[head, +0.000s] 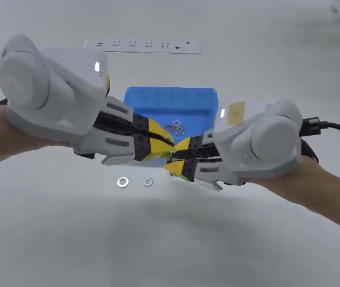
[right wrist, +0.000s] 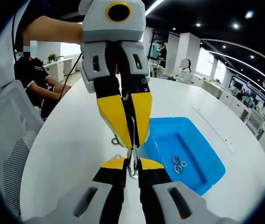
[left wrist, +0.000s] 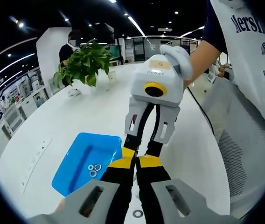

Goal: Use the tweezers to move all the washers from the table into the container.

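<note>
Both grippers are meeting tip to tip low over the table. The left gripper is clamping its fingers flat on the tweezers, which are poking out past its fingertips straight into the right gripper. The right's fingers are closing on the other end too, with no slack showing beyond the metal itself. This is reading to me as a hand-over or regrip: one side is steadying the tool so the other can take a hold that lets it pinch, and the thin metal would be slipping if only one pair were gripping. The blue container is sitting just beyond the joined fingertips, so each carry is staying short. A few washers are already lying inside it, just past the fingertips. Two loose washers are waiting on the table just beside the left fingers, on the person's side, apart from them. Nothing is being picked yet, and the tweezer tips aren't touching either one.
</note>
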The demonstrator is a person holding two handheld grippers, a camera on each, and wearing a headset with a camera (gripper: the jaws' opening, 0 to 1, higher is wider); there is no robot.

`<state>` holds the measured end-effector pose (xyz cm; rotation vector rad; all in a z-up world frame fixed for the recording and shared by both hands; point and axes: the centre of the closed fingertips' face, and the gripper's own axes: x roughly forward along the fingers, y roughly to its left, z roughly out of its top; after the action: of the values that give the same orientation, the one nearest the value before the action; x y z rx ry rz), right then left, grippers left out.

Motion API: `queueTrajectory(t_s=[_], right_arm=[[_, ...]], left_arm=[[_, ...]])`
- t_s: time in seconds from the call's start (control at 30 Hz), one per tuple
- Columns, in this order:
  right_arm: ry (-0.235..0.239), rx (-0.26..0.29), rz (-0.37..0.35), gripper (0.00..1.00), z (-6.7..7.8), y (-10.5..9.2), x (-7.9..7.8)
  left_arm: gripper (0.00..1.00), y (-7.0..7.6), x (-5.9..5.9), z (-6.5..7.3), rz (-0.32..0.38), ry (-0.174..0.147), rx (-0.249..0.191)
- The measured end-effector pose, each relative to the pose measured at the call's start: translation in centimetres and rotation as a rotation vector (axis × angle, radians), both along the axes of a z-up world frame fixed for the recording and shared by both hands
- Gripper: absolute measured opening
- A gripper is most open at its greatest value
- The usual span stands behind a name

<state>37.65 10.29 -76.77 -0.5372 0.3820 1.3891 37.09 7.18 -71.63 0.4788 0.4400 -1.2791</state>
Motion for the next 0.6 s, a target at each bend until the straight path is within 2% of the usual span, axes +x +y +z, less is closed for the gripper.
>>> queueTrajectory(t_s=[0.1,0.2,0.47,0.5,0.57,0.6], right_arm=[[0.014,0.002,0.004,0.14,0.0,0.0,-0.2],[0.004,-0.004,0.015,0.17,-0.1,0.0,-0.5],[0.015,-0.015,0.005,0.15,-0.5,-0.1,0.3],[0.020,-0.013,0.000,0.14,-0.5,-0.1,0.3],[0.020,-0.008,-0.006,0.13,-0.4,-0.2,0.5],[0.020,-0.006,-0.009,0.12,-0.3,-0.2,0.6]], left_arm=[[0.06,0.0,0.0,0.0,0.003,0.006,-0.001],[0.06,0.0,0.3,0.0,0.011,0.011,-0.003],[0.06,-0.2,0.9,0.0,0.025,0.032,-0.004],[0.06,-0.1,0.9,-0.1,0.032,0.045,-0.008],[0.06,-0.1,1.1,-0.1,0.030,0.042,-0.005],[0.06,-0.1,1.1,-0.1,0.036,0.056,-0.008]])
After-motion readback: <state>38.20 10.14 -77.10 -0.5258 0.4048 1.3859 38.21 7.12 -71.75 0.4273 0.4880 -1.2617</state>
